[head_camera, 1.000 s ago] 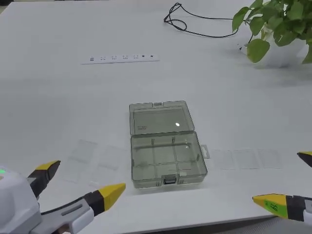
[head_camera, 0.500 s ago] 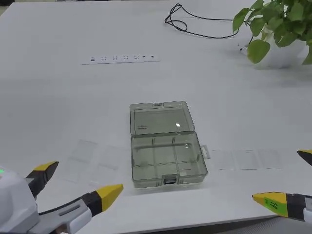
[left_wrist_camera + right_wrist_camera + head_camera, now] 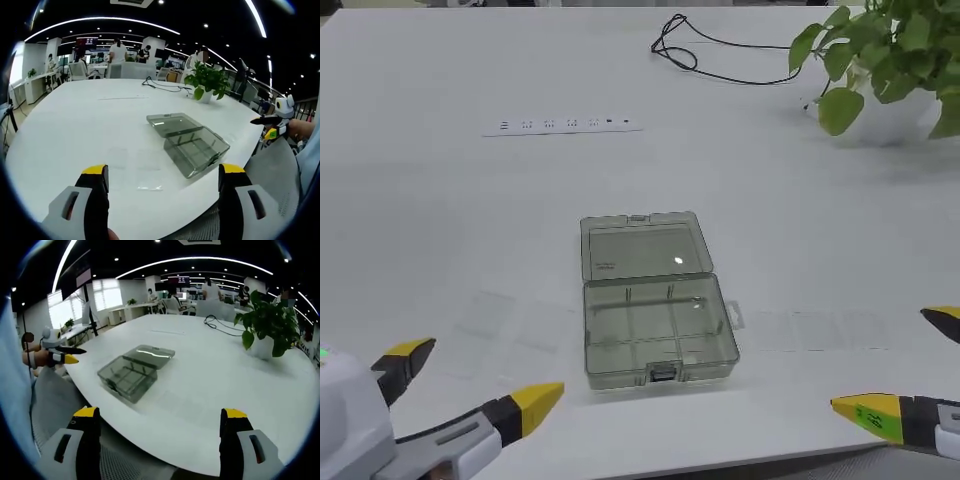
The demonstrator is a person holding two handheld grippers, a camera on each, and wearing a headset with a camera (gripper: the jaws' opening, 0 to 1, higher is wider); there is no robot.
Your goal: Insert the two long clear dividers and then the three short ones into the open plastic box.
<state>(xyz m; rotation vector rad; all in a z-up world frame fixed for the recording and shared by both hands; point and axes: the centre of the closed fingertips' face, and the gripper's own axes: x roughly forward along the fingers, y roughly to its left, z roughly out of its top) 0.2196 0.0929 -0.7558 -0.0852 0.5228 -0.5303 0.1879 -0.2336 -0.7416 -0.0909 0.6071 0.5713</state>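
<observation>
The smoky clear plastic box (image 3: 658, 338) lies open mid-table, its lid (image 3: 645, 246) flat behind it; faint ribs cross its inside. Faint clear dividers (image 3: 488, 312) lie on the table left of the box, and more clear pieces (image 3: 817, 330) lie to its right. My left gripper (image 3: 475, 373) hovers open at the near left edge, short of the box and holding nothing. My right gripper (image 3: 892, 360) hovers open at the near right, also holding nothing. From the left gripper (image 3: 160, 175) I see the box (image 3: 195, 146) and the clear pieces (image 3: 148, 161). The right gripper (image 3: 160, 415) faces the box (image 3: 124, 376).
A white power strip (image 3: 563, 124) lies far behind the box. A black cable (image 3: 705, 58) coils at the back, beside a potted plant (image 3: 880, 65) at the back right. The table's near edge runs just under both grippers.
The head view has shifted slightly. Both grippers stay open in about the same places, and the box and clear pieces have not moved.
</observation>
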